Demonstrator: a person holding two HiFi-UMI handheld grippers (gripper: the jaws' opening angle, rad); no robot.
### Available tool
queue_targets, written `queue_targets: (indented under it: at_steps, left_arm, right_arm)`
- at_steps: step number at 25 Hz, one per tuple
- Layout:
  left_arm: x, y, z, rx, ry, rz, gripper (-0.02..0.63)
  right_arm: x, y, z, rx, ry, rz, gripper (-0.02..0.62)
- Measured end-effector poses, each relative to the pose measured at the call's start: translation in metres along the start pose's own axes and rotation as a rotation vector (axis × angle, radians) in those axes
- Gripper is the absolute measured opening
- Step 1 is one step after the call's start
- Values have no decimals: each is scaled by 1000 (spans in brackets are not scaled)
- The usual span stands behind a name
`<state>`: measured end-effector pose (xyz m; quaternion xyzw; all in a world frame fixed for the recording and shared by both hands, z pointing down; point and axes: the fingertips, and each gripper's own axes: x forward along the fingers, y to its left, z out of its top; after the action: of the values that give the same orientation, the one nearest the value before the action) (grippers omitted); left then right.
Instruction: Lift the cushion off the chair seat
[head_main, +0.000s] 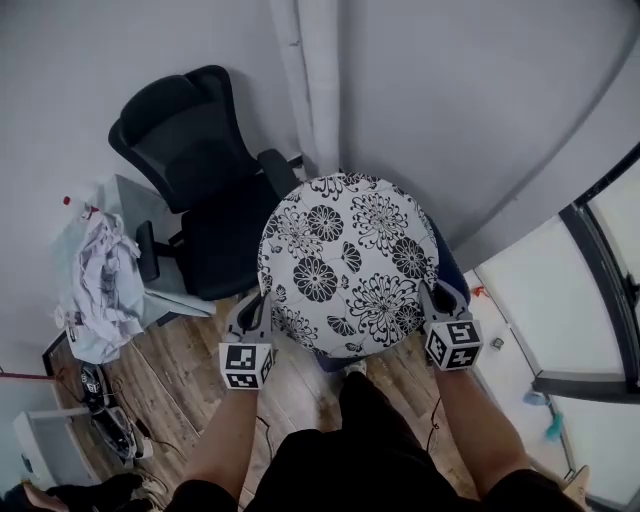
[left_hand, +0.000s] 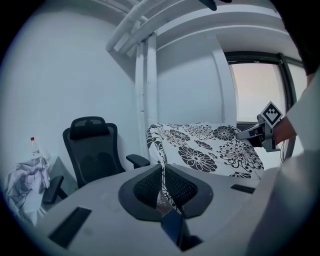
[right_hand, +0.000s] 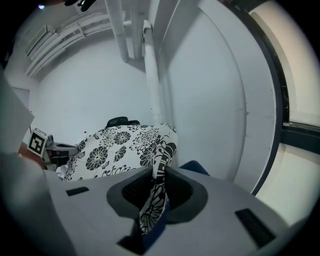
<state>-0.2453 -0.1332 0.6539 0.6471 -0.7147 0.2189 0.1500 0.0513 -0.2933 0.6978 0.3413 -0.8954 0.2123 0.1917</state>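
A round white cushion (head_main: 350, 262) with black flowers is held up in the air between both grippers. My left gripper (head_main: 256, 312) is shut on its left edge, and the pinched fabric of the cushion (left_hand: 162, 185) runs between the jaws in the left gripper view. On the other side my right gripper (head_main: 436, 303) is shut on the right edge, with a fold of the cushion (right_hand: 157, 192) clamped between its jaws. A corner of a blue chair seat (right_hand: 194, 167) shows below the cushion; most of that seat is hidden under it.
A black office chair (head_main: 200, 180) stands at the left against the wall. Left of it is a small table (head_main: 125, 200) with crumpled white cloth (head_main: 105, 275) and a bottle (left_hand: 33, 146). A white pipe (head_main: 315, 80) runs up the wall. Window frame at the right; wooden floor below.
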Motion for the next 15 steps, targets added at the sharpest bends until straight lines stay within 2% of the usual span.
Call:
queue_targets:
  at_steps: [6,11,15]
  left_arm:
    - [-18,-7,19,2,-57,7,18]
    - [-11,-8,11,65,-122,35,18]
    - [-17,-3,35,108,-176,45,18]
  right_arm:
    - [-12,5,18,-11,-71,18,67]
    - [0,1,-3,-10,-161,74,67]
    - [-5,1,19,-30,-228,94,67]
